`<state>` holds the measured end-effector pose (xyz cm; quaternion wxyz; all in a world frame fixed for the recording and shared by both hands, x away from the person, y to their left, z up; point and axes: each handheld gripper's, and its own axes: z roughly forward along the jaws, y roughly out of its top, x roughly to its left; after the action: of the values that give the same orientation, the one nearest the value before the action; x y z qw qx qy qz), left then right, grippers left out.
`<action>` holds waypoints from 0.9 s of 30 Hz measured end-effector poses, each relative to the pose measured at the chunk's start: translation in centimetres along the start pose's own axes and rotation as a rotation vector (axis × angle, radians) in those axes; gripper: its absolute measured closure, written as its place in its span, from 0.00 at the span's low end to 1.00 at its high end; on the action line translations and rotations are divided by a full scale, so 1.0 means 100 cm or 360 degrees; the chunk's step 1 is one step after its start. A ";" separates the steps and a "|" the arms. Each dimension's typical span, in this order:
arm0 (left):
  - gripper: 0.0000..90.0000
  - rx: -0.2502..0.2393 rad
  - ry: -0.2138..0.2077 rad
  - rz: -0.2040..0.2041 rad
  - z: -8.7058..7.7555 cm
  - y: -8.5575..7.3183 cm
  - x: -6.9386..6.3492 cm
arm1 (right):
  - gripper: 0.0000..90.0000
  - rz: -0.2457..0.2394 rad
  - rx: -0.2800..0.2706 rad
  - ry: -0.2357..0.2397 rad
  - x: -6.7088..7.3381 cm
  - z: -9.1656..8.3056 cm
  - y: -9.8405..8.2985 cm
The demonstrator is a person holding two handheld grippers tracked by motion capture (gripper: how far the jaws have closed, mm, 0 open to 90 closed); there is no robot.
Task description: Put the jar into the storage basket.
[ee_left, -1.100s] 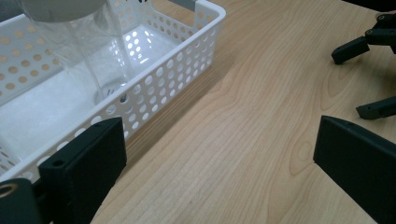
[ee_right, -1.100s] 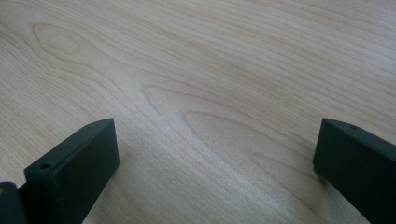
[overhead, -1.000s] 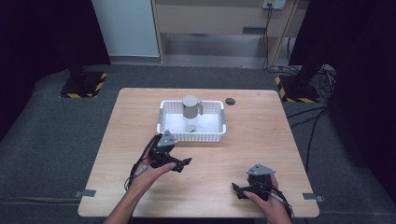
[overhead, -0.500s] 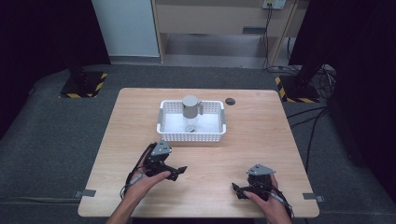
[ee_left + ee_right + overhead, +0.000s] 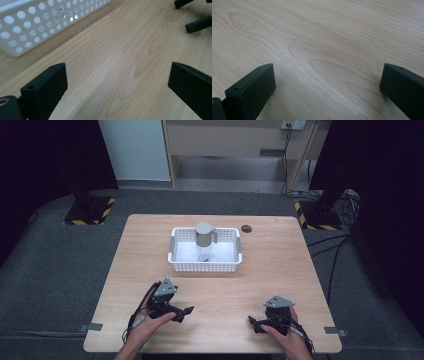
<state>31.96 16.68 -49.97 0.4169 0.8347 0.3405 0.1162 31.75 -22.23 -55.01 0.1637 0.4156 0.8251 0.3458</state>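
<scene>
We see a wooden table (image 5: 280, 270) from above, with a person's two hands coming in from its near edge, each holding a two-jaw gripper. The left gripper (image 5: 184, 312) rests near the near-left part of the table, its jaws spread wide apart with nothing between them. The right gripper (image 5: 254, 324) sits toward the near-right corner, its jaws likewise apart and empty over bare wood. The thing closest to being in play is a white perforated basket (image 5: 172, 249), standing around the middle of the table, a little toward the far edge. Inside it a grey metal cup (image 5: 204, 234) stands upright against the far wall, and a small round object (image 5: 204, 257) lies on the basket floor in front of it; we cannot tell what it is. The basket's long axis runs parallel to the near edge. It lies straight ahead of the left gripper, whose own view shows the basket wall (image 5: 37, 22) up and to the left of its jaws. We judge the left gripper the nearer one. A small dark disc (image 5: 246, 228) lies beyond the basket's far-right corner.
</scene>
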 end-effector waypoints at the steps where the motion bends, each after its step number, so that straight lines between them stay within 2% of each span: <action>1: 0.01 0.0003 0.0002 -0.0002 -0.001 -0.002 0.000 | 0.00 0.0001 0.0000 -0.0001 0.000 0.000 0.000; 8: 0.01 0.0039 0.0035 -0.0008 -0.008 -0.017 0.005 | 0.00 0.0000 0.0000 -0.0005 0.000 0.000 0.000; 16: 0.01 0.0103 0.0102 0.0008 -0.012 -0.033 0.008 | 0.00 0.0000 0.0000 -0.0006 0.000 0.000 0.000; 24: 0.01 0.0179 0.0157 0.0070 -0.006 -0.039 0.005 | 0.00 0.0000 0.0000 -0.0006 0.000 0.000 0.000; 27: 0.01 0.0181 0.0158 0.0065 -0.003 -0.040 0.005 | 0.00 0.0001 0.0000 -0.0006 0.000 0.000 0.000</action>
<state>30.29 18.85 -52.93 0.3491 0.8570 0.3498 0.1464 31.76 -22.20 -55.01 0.1652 0.4164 0.8247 0.3451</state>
